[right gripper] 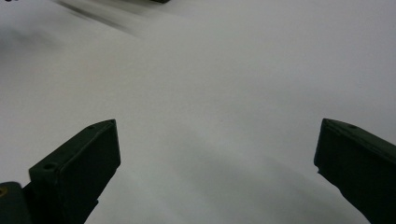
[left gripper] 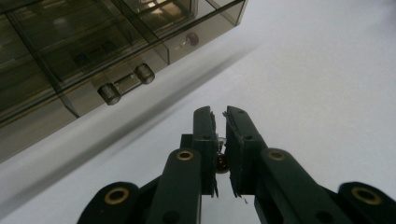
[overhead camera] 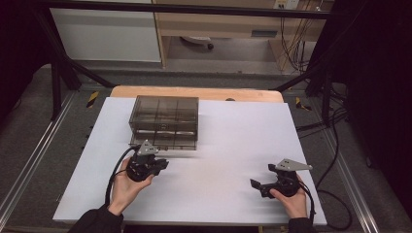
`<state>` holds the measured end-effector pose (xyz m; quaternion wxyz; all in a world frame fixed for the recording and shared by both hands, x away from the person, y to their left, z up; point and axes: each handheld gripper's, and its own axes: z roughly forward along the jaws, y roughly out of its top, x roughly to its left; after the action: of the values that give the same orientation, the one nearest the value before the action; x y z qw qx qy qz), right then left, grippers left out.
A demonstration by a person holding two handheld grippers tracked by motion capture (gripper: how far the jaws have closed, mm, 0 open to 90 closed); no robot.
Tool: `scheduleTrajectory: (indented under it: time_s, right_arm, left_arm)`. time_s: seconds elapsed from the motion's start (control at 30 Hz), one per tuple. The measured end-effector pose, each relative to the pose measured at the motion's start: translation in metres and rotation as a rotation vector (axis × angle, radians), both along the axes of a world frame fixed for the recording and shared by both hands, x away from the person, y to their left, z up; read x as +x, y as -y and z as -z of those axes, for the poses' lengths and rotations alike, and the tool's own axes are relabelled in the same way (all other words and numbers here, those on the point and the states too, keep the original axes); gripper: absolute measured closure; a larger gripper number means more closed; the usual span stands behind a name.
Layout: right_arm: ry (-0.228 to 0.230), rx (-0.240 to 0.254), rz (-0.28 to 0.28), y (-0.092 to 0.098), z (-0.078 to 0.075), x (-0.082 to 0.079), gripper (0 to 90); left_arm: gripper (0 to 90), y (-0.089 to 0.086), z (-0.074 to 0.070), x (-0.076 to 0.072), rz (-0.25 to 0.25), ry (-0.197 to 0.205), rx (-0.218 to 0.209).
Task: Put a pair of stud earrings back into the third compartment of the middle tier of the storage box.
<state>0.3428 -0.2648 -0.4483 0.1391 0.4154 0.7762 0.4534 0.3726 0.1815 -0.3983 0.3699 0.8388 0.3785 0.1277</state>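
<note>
Leftmost, the left gripper [overhead camera: 163,164] had its jaws nearly together, pinching a small dark red thing [left gripper: 222,163] whose kind I could not tell. At its twelve o'clock, near, stood the smoky drawer box [overhead camera: 164,121]. At four o'clock, well apart, the right gripper [overhead camera: 256,186] gaped wide, holding nothing.

Smoky translucent plastic drawer box [left gripper: 93,51] running off the top and left edges of the left gripper view, far side out of frame. Small dark red object [left gripper: 222,163] sitting pinched between the closed black jaws of the left gripper [left gripper: 219,114], mostly hidden; identity not resolving. Drawer contents showing too dim to identify. Right gripper [right gripper: 217,135] jaw bases getting cut by the bottom edge. Dark blurred streak [right gripper: 98,16] smearing near the top edge, unreadable.
</note>
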Motion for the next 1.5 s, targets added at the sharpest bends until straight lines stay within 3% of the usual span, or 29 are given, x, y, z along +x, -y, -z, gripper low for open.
scheduleTrajectory:
  time_s: [0.43, 0.53, 0.57, 0.6, 0.9, 1.17, 1.5]
  right_arm:
    - [-0.001, 0.003, 0.003, 0.001, 0.0, 0.0, 1.0]
    - [-0.003, 0.002, 0.003, 0.001, 0.001, 0.0, 1.0]
    - [-0.003, 0.002, 0.003, 0.001, 0.001, 0.0, 1.0]
    - [-0.003, 0.002, 0.003, 0.001, 0.001, 0.0, 1.0]
    - [-0.002, 0.001, 0.004, 0.001, 0.001, 0.0, 1.0]
    - [-0.003, 0.001, 0.003, 0.001, 0.001, 0.0, 1.0]
    - [-0.001, 0.0, 0.003, 0.001, 0.001, 0.0, 1.0]
  left_arm:
    - [82.1, 0.014, -0.024, 0.018, 0.026, 0.038, -0.002]
    - [82.1, 0.019, -0.028, 0.022, 0.027, 0.023, 0.006]
    - [82.1, 0.022, -0.03, 0.021, 0.007, -0.014, 0.001]
    - [82.1, 0.023, -0.031, 0.027, 0.031, 0.021, 0.01]
    - [82.0, 0.032, -0.038, 0.047, 0.013, 0.017, -0.004]
    - [82.0, 0.039, -0.035, 0.063, -0.003, 0.014, 0.012]
    - [82.0, 0.052, -0.019, 0.08, -0.02, 0.017, 0.022]
